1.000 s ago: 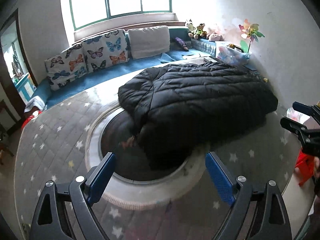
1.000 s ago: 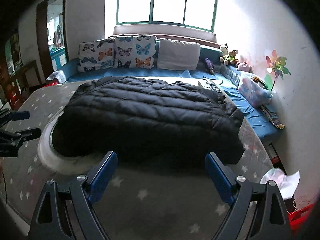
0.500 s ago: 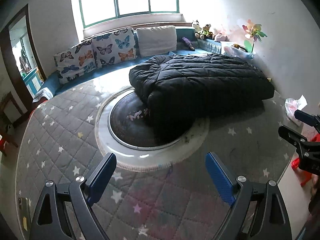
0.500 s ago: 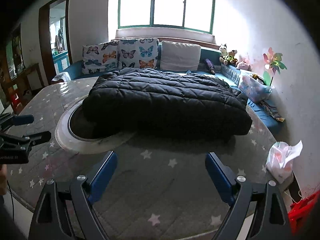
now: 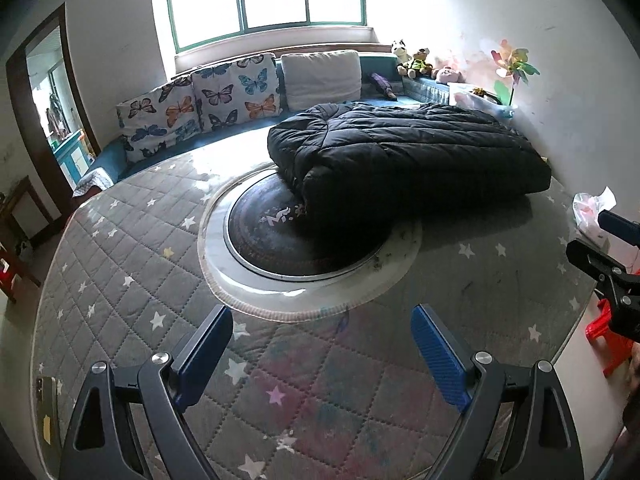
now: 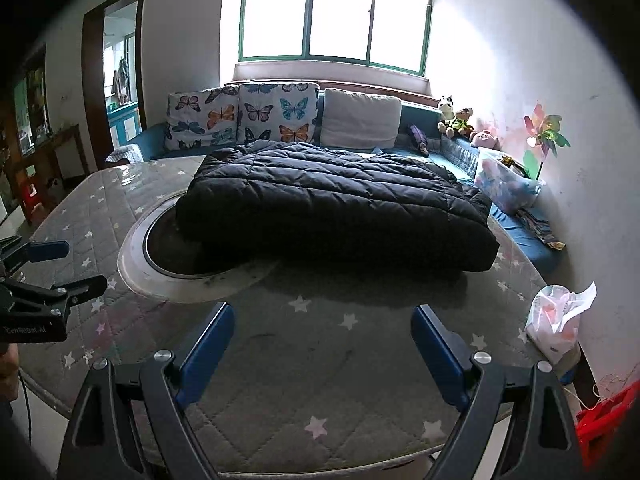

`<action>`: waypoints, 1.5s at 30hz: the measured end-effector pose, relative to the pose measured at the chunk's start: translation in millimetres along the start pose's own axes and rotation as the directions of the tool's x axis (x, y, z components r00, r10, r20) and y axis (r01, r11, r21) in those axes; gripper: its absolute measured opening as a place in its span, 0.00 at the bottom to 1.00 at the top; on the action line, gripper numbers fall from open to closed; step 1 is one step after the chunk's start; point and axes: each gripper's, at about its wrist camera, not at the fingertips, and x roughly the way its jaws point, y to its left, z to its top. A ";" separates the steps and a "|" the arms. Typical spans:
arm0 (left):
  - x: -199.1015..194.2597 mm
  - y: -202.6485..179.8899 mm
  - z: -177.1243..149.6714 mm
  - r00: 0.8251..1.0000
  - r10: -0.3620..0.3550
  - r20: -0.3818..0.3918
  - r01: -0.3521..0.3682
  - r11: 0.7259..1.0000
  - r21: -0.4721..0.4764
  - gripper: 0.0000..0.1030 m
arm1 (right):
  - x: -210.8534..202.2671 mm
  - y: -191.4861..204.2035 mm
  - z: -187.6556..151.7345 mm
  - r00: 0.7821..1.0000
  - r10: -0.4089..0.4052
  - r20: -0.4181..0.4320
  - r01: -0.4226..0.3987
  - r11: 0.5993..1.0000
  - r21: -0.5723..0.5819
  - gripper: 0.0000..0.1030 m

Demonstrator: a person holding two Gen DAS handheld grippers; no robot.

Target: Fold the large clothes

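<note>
A black quilted down jacket (image 5: pixel 408 160) lies folded into a thick block on the far right part of the round table (image 5: pixel 120 264); it also shows in the right wrist view (image 6: pixel 332 204). Its near edge overlaps the dark turntable (image 5: pixel 276 240). My left gripper (image 5: pixel 322 354) is open and empty, held above the table's near edge, well short of the jacket. My right gripper (image 6: pixel 320 350) is open and empty too, above the near edge. Each gripper shows at the side of the other's view.
A grey star-patterned quilted cover (image 6: pixel 320 360) lies on the table. A white plastic bag (image 6: pixel 556 320) sits at the table's right edge. A blue bench with butterfly cushions (image 5: pixel 224 100) runs behind. A phone (image 5: pixel 46 408) lies at the table's near left edge. Red stools (image 5: pixel 604 332) stand on the floor.
Both grippers have pulled back and away from the jacket, staying open. The jacket lies where it was left, and more of the table shows.
</note>
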 end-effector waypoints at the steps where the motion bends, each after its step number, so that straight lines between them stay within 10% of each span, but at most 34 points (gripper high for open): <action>1: -0.4 0.1 0.1 1.000 0.001 0.001 -0.001 1.000 0.000 0.94 | -0.4 0.3 0.1 1.000 0.002 0.002 -0.002 1.000 0.000 0.95; 45: 27.7 -3.4 3.2 0.999 0.011 -0.039 -0.010 1.000 0.026 0.94 | 18.5 4.9 2.6 0.999 0.024 -0.042 -0.024 1.000 0.003 0.95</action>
